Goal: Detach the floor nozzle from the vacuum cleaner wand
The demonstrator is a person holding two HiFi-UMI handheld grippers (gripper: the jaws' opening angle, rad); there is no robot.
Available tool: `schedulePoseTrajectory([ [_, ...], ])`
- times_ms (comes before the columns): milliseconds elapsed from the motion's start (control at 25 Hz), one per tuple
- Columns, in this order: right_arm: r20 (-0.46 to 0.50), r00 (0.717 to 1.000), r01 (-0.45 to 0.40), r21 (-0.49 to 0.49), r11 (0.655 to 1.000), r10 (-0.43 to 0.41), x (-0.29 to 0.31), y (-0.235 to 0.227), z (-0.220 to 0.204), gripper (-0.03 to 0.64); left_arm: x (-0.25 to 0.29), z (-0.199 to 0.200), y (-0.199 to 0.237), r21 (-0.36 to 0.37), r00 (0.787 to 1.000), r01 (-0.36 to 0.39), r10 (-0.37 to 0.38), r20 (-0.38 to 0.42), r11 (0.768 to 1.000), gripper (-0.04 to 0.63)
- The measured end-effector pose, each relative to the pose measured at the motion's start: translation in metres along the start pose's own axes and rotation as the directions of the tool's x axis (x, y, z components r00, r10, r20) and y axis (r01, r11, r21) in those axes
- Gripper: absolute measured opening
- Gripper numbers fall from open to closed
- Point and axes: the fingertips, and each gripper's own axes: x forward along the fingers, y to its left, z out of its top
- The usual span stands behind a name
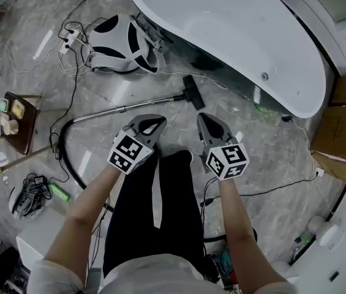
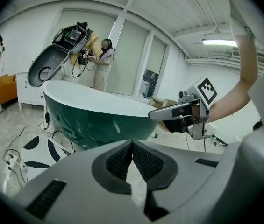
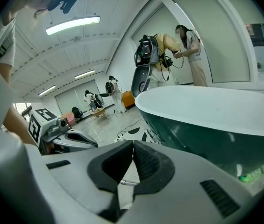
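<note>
Your two handheld grippers sit closest, above your dark trousers. The left gripper (image 1: 150, 122) has its ribbed black pads pressed together with nothing between them, and the right gripper (image 1: 210, 122) is pinched the same way, also empty.

Ahead of them on the grey marble floor lies the black flat floor nozzle (image 1: 192, 92), joined to the end of the long silver metal wand (image 1: 130, 107). The wand runs left into a black ribbed hose (image 1: 62, 147). The nozzle lies just beside the bathtub and clear of both grippers.

By my reading the task has not begun — nothing is gripped and the joint looks intact. You have yet to reach down, steady the wand with one gripper, take the nozzle with the other and pull them apart.

As for containers:
- **Bathtub:** the big white oval bathtub (image 1: 240, 29) — dark green outside — looks empty apart from a small drain fitting.
- **Tray:** the dark brown square tray (image 1: 29, 136) at left carries three small pads: green, yellow and cream.
- **Box:** the brown cardboard box (image 1: 343, 141) at right hides its contents, so I can't tell what's in it.
</note>
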Motion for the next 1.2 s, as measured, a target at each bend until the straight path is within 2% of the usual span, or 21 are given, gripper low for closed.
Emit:
schedulePoseTrajectory([
  [120, -0.017, 1.000, -0.023, -0.020, 1.000, 0.023, 0.018, -0.007, -0.022, 0.014, 0.010, -0.024, 0.016, 0.009, 0.999, -0.042, 0.042, -0.008, 0.999, 0.008],
  [240, -0.048, 0.997, -0.068, -0.046, 0.997, 0.065, 0.032, -0.011, -0.048, 0.014, 0.020, -0.049, 0.024, -0.013, 0.997, -0.072, 0.071, -0.018, 0.997, 0.008],
  [360, -0.068, 0.993, -0.094, -0.015, 0.995, 0.092, 0.044, -0.024, -0.074, 0.014, 0.034, -0.073, 0.029, -0.049, 0.997, -0.078, 0.078, -0.017, 0.996, 0.008],
  [440, -0.084, 0.992, -0.092, -0.003, 0.996, 0.091, 0.051, -0.035, -0.092, 0.014, 0.043, -0.087, 0.032, -0.066, 0.997, -0.082, 0.082, -0.008, 0.994, 0.008],
  [600, -0.113, 0.991, -0.074, -0.048, 0.996, 0.068, 0.069, -0.057, -0.126, 0.014, 0.067, -0.122, 0.043, -0.075, 0.998, -0.071, 0.070, -0.008, 0.995, 0.008],
  [920, -0.152, 0.984, -0.112, -0.149, 0.982, 0.090, 0.125, -0.082, -0.183, 0.014, 0.121, -0.182, 0.082, -0.020, 0.997, -0.056, 0.055, -0.045, 0.998, 0.008],
  [1080, -0.177, 0.978, -0.142, -0.200, 0.969, 0.106, 0.161, -0.098, -0.218, 0.014, 0.151, -0.222, 0.106, 0.004, 0.994, -0.034, 0.034, -0.107, 0.999, 0.008],
  [1200, -0.229, 0.969, -0.151, -0.257, 0.954, 0.092, 0.187, -0.119, -0.256, 0.014, 0.180, -0.262, 0.117, 0.025, 0.985, -0.015, 0.019, -0.172, 1.000, 0.009],
])
